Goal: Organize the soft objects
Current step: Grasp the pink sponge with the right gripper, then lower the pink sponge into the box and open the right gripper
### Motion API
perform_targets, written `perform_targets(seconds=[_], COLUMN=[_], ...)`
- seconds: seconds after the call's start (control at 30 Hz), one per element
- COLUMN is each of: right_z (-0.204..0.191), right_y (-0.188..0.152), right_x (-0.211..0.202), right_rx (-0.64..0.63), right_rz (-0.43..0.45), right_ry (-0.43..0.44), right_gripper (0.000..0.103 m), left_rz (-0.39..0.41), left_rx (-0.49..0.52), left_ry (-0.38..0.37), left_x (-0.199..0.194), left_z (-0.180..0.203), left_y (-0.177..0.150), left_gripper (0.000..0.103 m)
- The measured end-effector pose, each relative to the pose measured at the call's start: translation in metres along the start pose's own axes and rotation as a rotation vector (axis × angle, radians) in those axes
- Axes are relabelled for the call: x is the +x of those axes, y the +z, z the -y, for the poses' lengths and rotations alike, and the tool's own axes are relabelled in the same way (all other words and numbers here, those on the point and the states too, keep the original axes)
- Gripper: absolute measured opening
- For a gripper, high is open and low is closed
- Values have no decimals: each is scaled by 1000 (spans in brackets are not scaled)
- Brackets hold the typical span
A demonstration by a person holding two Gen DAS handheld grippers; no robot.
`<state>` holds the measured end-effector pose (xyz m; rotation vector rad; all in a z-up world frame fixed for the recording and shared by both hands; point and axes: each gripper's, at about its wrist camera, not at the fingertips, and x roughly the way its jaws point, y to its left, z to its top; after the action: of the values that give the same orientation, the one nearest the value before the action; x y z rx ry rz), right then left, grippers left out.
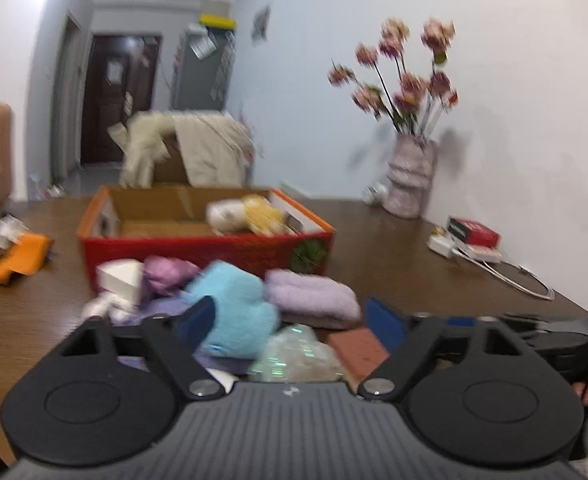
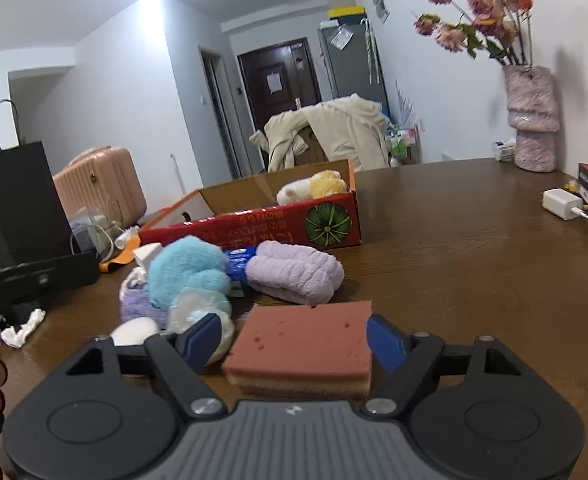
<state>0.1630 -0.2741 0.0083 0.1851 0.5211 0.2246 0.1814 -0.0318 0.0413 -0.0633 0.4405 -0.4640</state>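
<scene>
The right gripper (image 2: 294,340) stands with its jaws apart and the pink sponge (image 2: 302,344) lying between the blue pads – the right pad looks to be at the sponge's edge, the left pad clear of it, so no squeeze shows. The left gripper (image 1: 292,320) is also parted, hanging over the heap: the blue plush toy (image 1: 238,312) sits just ahead of its left pad, a clear wrapped bundle (image 1: 294,356) low between the fingers. Beyond lies the lilac folded towel (image 2: 294,272), beside the blue plush. Further back – the red cardboard box (image 2: 254,228) on the brown table (image 2: 474,280), holding a yellow-and-white plush (image 2: 314,188) in its far right corner.
</scene>
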Motion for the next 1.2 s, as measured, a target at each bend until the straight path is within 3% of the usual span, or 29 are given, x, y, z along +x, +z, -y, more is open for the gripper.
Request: perform_targets(seconds=[0.07, 0.17, 0.23, 0.37, 0.57, 0.83, 1.2], right_z=[10, 26, 39, 59, 69, 75, 63], right_y=[3, 2, -1, -5, -9, -15, 16], right_x=[13, 27, 35, 40, 40, 13, -13], right_rx=[14, 56, 108, 198, 241, 264, 205], right_rz=[-32, -81, -111, -125, -126, -94, 17], right_ry=[-1, 19, 58, 125, 150, 127, 174], right_gripper=[76, 57, 46, 46, 45, 40, 39], left_rz=[-61, -147, -194, -253, -314, -296, -143], left_rx=[-15, -41, -62, -71, -155, -129, -127], left_ry=[-45, -125, -163, -129, -161, -150, -135], left_x=[18, 42, 54, 74, 92, 77, 41], left_z=[7, 18, 23, 30, 32, 55, 62], left_y=[-1, -9, -15, -21, -25, -28, 3], left_gripper=[64, 51, 49, 48, 48, 40, 37])
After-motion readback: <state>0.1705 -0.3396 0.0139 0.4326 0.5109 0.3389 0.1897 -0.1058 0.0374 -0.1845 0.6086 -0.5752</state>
